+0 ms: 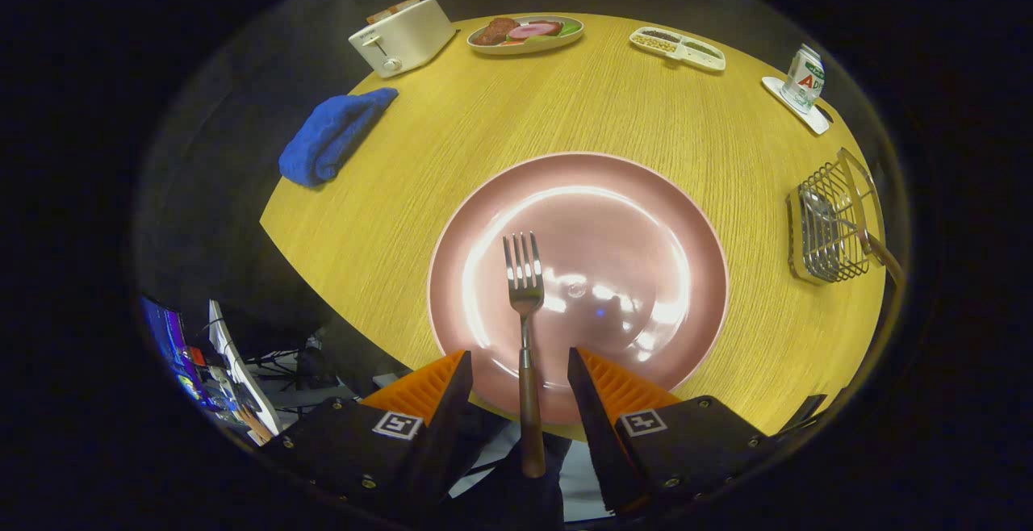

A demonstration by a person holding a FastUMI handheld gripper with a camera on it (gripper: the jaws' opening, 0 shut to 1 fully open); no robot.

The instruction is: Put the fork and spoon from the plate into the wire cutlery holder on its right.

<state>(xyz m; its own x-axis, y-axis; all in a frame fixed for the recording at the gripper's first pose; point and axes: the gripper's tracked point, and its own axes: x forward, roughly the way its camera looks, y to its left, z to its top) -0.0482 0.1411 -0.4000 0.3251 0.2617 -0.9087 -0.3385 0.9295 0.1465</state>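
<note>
The gripper is held open, its fingers either side of the wooden-handled steel fork on the round pink plate; the wire cutlery holder is seen at the desk's right edge

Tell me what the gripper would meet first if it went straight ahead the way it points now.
The fork: its handle lies between the open gripper fingers, neither finger touching it, tines ahead on the pink plate. Pushing on would likely run along the fork and onto the plate, though height above them is unclear.
</note>
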